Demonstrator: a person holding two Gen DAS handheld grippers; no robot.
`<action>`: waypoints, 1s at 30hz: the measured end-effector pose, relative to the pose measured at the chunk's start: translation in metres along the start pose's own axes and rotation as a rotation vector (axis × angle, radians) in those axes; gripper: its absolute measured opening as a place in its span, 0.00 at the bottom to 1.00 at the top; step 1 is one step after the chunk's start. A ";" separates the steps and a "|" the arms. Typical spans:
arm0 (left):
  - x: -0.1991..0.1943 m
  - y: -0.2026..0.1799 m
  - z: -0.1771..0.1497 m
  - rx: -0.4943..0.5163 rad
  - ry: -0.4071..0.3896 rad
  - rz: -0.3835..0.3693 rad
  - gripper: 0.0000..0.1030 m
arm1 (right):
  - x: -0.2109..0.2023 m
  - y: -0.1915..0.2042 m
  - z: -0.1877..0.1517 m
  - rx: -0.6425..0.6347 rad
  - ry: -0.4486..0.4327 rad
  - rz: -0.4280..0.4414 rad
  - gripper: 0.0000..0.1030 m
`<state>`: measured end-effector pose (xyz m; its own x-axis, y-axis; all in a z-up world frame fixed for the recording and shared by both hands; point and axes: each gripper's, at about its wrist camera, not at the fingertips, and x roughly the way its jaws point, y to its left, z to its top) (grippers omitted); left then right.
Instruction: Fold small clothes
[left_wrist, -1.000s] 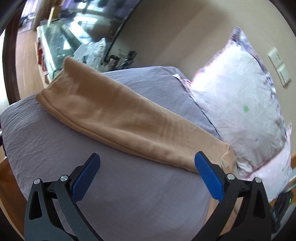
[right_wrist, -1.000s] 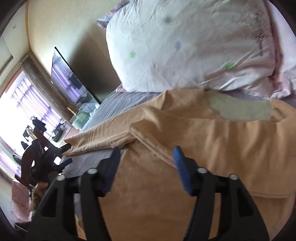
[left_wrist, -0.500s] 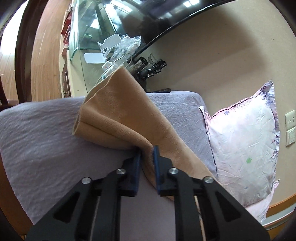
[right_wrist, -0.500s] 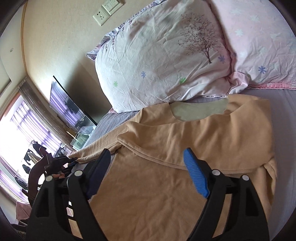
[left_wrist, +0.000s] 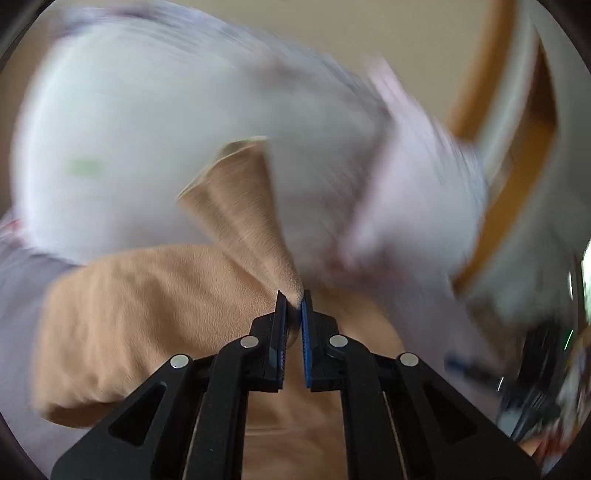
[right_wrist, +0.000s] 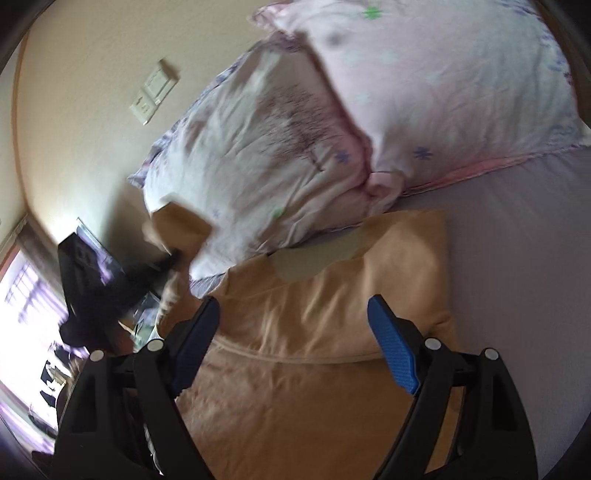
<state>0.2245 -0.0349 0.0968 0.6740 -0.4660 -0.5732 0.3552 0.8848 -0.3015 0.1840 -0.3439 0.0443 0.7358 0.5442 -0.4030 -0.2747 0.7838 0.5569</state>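
Observation:
A tan long-sleeved top (right_wrist: 325, 295) lies on the lilac bed sheet (right_wrist: 517, 258), neck towards the pillows. My left gripper (left_wrist: 293, 295) is shut on the tan sleeve (left_wrist: 243, 218) and holds it lifted above the top's body (left_wrist: 147, 314); this view is motion-blurred. The lifted sleeve end (right_wrist: 177, 225) and the left gripper (right_wrist: 173, 258) show at the left of the right wrist view. My right gripper (right_wrist: 295, 314) is open and empty, hovering over the top's folded body.
Two floral pillows (right_wrist: 295, 147) (right_wrist: 461, 85) lie against the wall at the head of the bed. Wall sockets (right_wrist: 153, 92) are above them. A dark TV (right_wrist: 85, 266) and bright window (right_wrist: 22, 314) are at the left. A wooden frame (left_wrist: 517, 147) is at the right.
My left gripper closed on the sleeve, lifted it and swung it across towards the pillows and the top's body. My right gripper opened wider and drew back a little.

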 end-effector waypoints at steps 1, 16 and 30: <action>0.028 -0.025 -0.012 0.081 0.075 0.008 0.06 | 0.001 -0.009 0.002 0.030 0.002 -0.008 0.80; -0.035 0.002 -0.062 0.269 0.055 0.253 0.68 | 0.067 -0.070 -0.005 0.210 0.246 -0.183 0.31; -0.001 0.083 -0.074 0.027 0.185 0.306 0.69 | 0.044 -0.030 -0.019 0.333 0.294 -0.011 0.50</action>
<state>0.2055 0.0390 0.0154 0.6238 -0.1688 -0.7631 0.1735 0.9819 -0.0753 0.2128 -0.3381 -0.0036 0.5172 0.6359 -0.5728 -0.0180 0.6772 0.7356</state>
